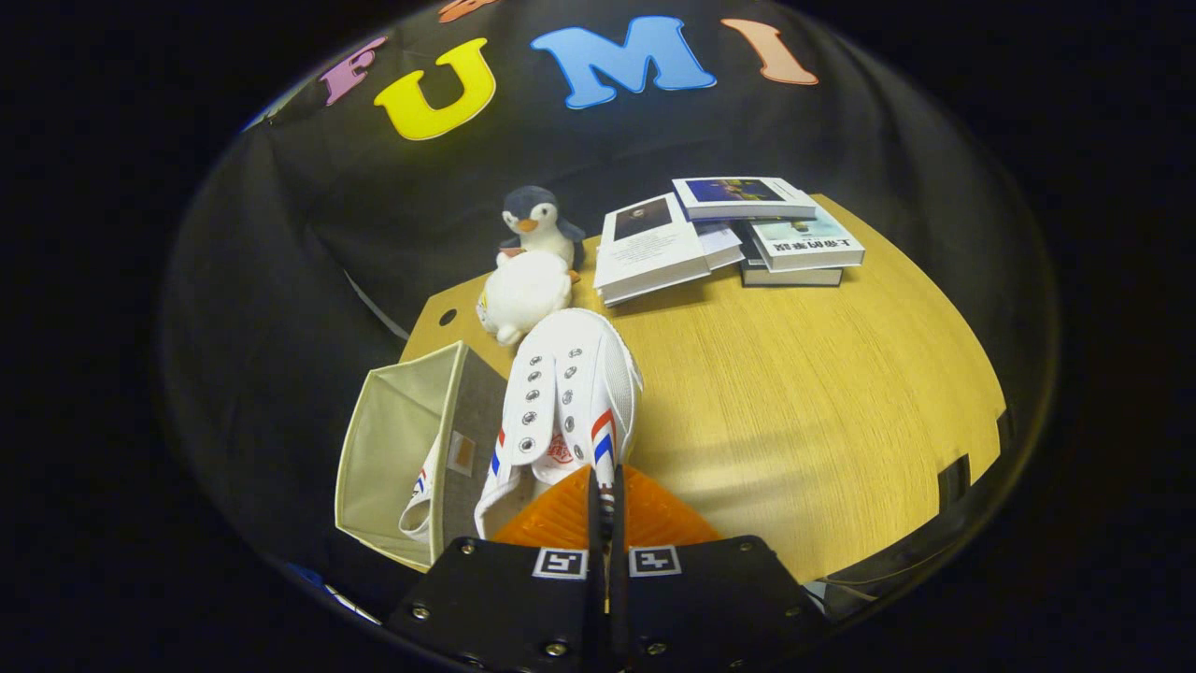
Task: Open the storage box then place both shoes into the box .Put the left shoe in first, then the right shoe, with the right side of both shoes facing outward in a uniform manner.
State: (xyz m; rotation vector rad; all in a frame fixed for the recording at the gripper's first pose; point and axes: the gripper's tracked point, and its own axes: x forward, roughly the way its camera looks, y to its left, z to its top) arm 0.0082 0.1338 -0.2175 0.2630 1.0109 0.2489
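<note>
Two white shoes counted. One sits already inside the storage box [402, 458] at the near left, only its heel end and striped side [420, 500] showing against the box's inner wall. That box is open, a pale fabric cube tipped so its mouth faces up and left. Just right of it comes the second shoe [565, 393], held up off the table, its long axis running straight away from the gripper [603, 509], toe far, heel near. Fingers are closed nearly together on a thin edge at the shoe's heel opening; both seem to press on it. So the box lies immediately left of the held shoe, touching or just beside it, and my read is that the coming move is a short carry leftward and down into the mouth.

One plush penguin [537, 224] stands at the far left of the wooden table [794, 393], with one round white plush toy [523, 294] just in front of it, beyond the shoe's toe. Farther right, a loose pile of books [738, 234], roughly five, though the lower ones overlap too much to count surely.
</note>
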